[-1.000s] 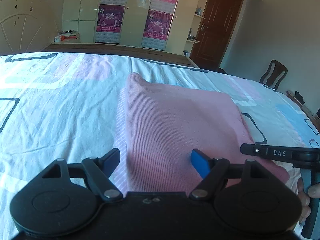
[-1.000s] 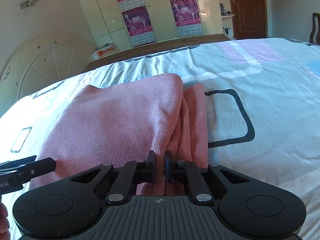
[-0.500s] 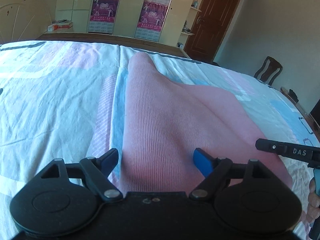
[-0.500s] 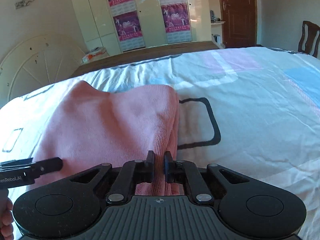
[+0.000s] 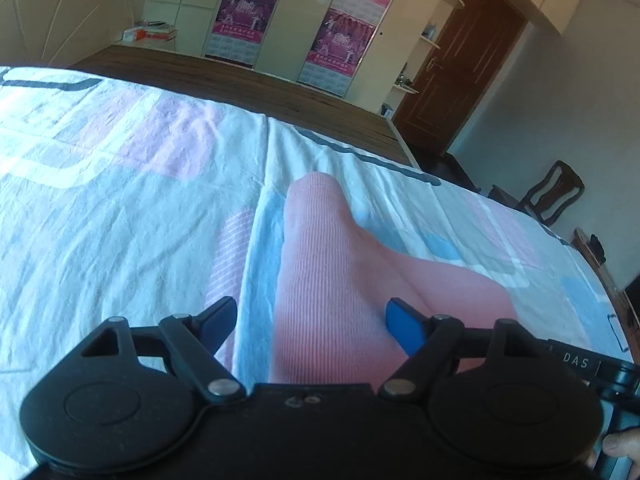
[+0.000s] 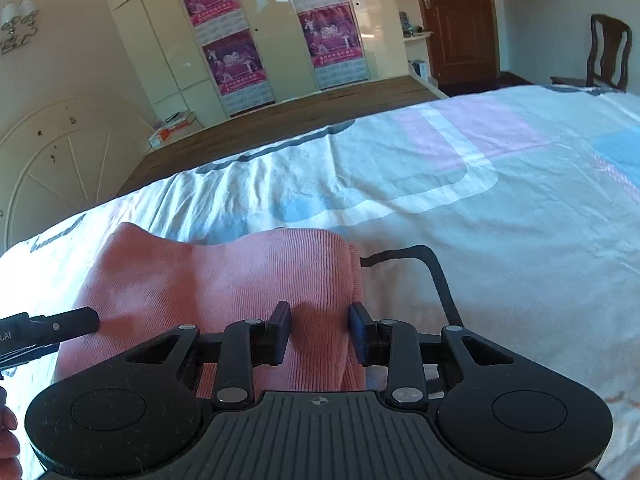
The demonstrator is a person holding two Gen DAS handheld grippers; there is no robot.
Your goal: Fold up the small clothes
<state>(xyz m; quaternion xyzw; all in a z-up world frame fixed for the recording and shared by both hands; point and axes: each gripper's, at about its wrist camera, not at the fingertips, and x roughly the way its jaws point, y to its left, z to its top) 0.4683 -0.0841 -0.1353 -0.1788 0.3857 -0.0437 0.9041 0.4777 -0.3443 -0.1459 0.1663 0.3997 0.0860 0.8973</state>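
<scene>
Right gripper [image 6: 319,330] low at six o'clock in its own view, jaws part-way apart and just now widening, letting go of the pink garment [image 6: 224,292]. Ribbed cloth between the pads but no longer pinched; gap visible on each side of the fabric ridge. Right edge of the folded stack just past the pad at three o'clock, with a second layer peeking out beneath it.

Left gripper [image 5: 310,322] at six o'clock in the left wrist view, jaws spread wide, clamped on nothing. Same garment [image 5: 320,280] beneath and beyond the fingers, running toward twelve o'clock as a raised ridge, then flattening toward four o'clock. Left edge of the cloth just inside the pad at nine o'clock.

Garment lying on a patterned bed sheet [image 6: 500,220] of white, pink and blue blocks with dark outlines. Beyond, toward twelve o'clock, wardrobe doors with magenta posters [image 6: 234,64]; a brown door [image 6: 456,20] toward one o'clock; a wooden chair [image 6: 608,52] toward two o'clock.

Likely step: releasing after a fold and settling the stack. Best done by opening fully before lifting, so no layer drags along. Then pressing down the humped far corner and squaring the offset lower layer on the right edge. Risk: a snagged rib pulling the fold open.
</scene>
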